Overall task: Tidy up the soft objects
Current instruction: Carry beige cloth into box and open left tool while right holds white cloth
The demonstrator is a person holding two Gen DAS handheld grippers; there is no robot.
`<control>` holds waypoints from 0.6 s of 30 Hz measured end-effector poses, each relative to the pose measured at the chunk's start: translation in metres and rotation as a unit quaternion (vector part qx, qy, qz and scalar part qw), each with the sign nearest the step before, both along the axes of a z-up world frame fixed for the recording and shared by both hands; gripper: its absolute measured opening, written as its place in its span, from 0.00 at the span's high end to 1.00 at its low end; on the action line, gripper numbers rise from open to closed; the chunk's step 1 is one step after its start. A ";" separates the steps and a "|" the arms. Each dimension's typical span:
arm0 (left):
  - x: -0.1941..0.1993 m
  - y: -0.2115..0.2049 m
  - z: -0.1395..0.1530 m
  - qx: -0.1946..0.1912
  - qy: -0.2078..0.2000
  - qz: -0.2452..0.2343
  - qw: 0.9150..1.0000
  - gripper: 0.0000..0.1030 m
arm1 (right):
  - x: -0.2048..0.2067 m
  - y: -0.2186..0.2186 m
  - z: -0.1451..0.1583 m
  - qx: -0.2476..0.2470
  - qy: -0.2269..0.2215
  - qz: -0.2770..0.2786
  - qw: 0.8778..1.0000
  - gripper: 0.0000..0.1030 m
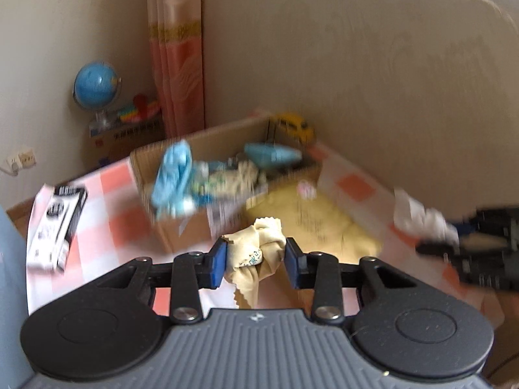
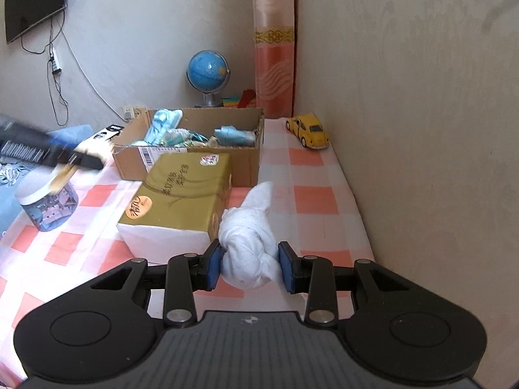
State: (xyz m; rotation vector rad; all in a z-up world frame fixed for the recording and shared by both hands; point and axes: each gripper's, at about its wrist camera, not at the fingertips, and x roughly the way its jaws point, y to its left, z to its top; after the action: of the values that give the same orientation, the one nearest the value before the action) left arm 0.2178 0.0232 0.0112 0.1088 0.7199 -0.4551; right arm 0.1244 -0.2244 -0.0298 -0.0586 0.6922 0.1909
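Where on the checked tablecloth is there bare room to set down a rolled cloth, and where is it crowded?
Bare checked cloth lies to the right, bordered by the wall, the yellow toy car, the cardboard box and the gold tissue pack. A smaller patch lies between the tissue pack and the clear jar. The cardboard box is already crowded with blue and cream soft things.

A checked pink-and-white tablecloth covers the table. On it: a cardboard box at twelve o'clock, a tissue pack before it, a yellow toy car at one, a jar (white-lidded) at nine.
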 end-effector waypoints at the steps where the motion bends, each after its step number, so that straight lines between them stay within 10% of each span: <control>1: 0.008 -0.003 0.004 0.000 -0.005 -0.001 1.000 0.65 | 0.000 0.000 0.001 0.000 -0.001 0.000 1.000 0.60; 9: 0.076 -0.030 0.009 -0.014 -0.017 0.001 1.000 0.64 | -0.002 -0.004 0.007 0.000 -0.006 -0.005 1.000 0.60; 13: 0.092 -0.034 0.002 -0.009 -0.040 0.026 0.999 0.18 | -0.001 -0.006 0.008 0.001 -0.007 -0.010 1.000 0.60; 18: 0.078 -0.023 0.002 -0.022 -0.046 0.051 0.997 0.09 | 0.001 -0.007 0.008 0.004 -0.007 -0.010 1.000 0.60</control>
State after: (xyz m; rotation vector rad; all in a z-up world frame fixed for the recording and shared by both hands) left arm 0.2957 0.0003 0.0135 0.0515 0.6214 -0.3661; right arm 0.1253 -0.2311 -0.0216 -0.0458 0.6782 0.1745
